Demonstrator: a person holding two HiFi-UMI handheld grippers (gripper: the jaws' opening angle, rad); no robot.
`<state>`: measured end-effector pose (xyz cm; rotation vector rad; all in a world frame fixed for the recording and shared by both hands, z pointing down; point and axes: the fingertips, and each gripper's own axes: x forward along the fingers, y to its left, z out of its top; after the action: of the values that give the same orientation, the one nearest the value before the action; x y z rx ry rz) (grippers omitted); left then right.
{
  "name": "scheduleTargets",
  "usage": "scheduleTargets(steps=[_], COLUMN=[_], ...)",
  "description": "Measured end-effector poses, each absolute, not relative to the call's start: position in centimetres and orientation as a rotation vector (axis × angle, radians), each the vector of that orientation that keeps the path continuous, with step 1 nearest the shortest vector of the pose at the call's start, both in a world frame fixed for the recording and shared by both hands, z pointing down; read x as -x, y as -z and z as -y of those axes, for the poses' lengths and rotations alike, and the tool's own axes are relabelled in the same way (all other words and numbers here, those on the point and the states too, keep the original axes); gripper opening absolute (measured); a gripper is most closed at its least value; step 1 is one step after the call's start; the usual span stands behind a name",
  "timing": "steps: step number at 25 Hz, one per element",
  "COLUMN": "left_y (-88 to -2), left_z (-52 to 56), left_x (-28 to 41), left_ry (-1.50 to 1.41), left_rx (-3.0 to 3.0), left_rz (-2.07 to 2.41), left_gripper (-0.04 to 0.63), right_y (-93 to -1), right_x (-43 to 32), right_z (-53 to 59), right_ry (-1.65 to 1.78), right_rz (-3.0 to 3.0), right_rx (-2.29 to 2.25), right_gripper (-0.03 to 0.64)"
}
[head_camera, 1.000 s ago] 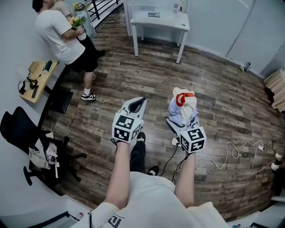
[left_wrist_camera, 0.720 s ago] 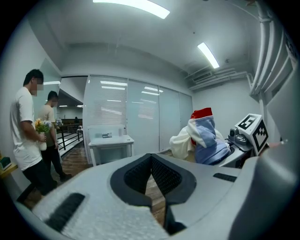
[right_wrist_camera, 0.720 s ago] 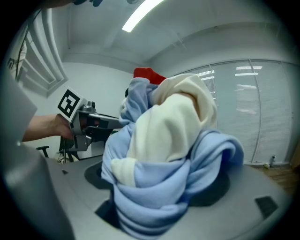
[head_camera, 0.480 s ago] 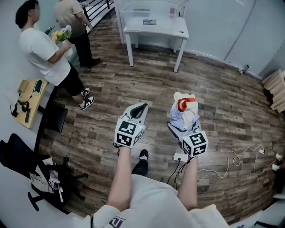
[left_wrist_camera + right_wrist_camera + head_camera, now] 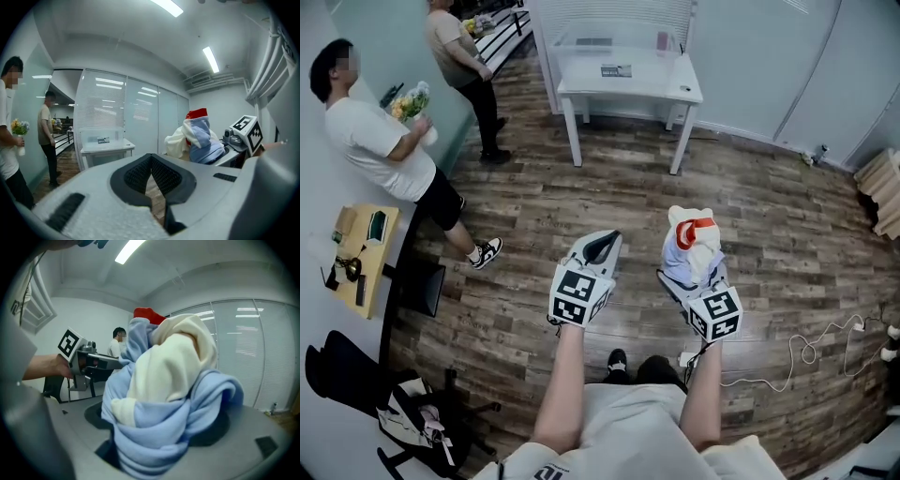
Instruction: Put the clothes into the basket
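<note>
While the right gripper (image 5: 686,279) is clenched on the clothes (image 5: 690,242), its jaws grasp a bunched bundle of light blue, cream and red fabric; the bundle stands up out of the jaws, held in the air above the wooden floor (image 5: 581,187). The left gripper (image 5: 602,242) hangs just beside it, apart from the fabric; its jaws are closed tip to tip with nothing between them. Beyond both grippers stands a white desk (image 5: 628,80) against the glass wall; a small card lies on its top. Two people stand at the far left; one in a white shirt (image 5: 370,141) holds flowers (image 5: 411,100). A white cable (image 5: 806,352) lies on the floor at the right.
</note>
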<state>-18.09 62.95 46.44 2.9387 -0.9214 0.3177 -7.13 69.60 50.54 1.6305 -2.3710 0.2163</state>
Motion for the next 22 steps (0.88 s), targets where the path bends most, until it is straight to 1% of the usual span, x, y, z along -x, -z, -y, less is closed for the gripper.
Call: scheduleTargets(steps=[6, 10, 12, 16, 22], left_y=[-45.3, -45.5, -46.4, -46.7, -46.0], left_z=[-58.6, -54.4, -52.1, -46.5, -36.3], left_x=[17.4, 16.3, 15.6, 14.0, 13.4], left_ry=[-0.319, -0.195, -0.207, -0.239, -0.261], left_rx=[-2.968, -2.889, -2.87, -2.87, -2.807], left_rz=[0.917, 0.905, 0.922, 0.943, 1.079], left_gripper=[0.014, 0.014, 0.014, 0.014, 0.014], right_y=[-50.3, -49.4, -49.0, -49.3, -49.9], right_x=[5.1, 4.8, 4.7, 2.9, 0.7], right_z=[-65.2, -60.8, -58.0, -51.2, -41.7], right_ry=[-0.213, -0.174, -0.125, -0.15, -0.22], right_rz=[2.356, 2.401, 2.404, 2.414, 2.444], right_rx=[-1.653, -1.605, -1.554, -1.559, -1.493], right_gripper=[0.439, 0.439, 0.439, 0.439, 0.439])
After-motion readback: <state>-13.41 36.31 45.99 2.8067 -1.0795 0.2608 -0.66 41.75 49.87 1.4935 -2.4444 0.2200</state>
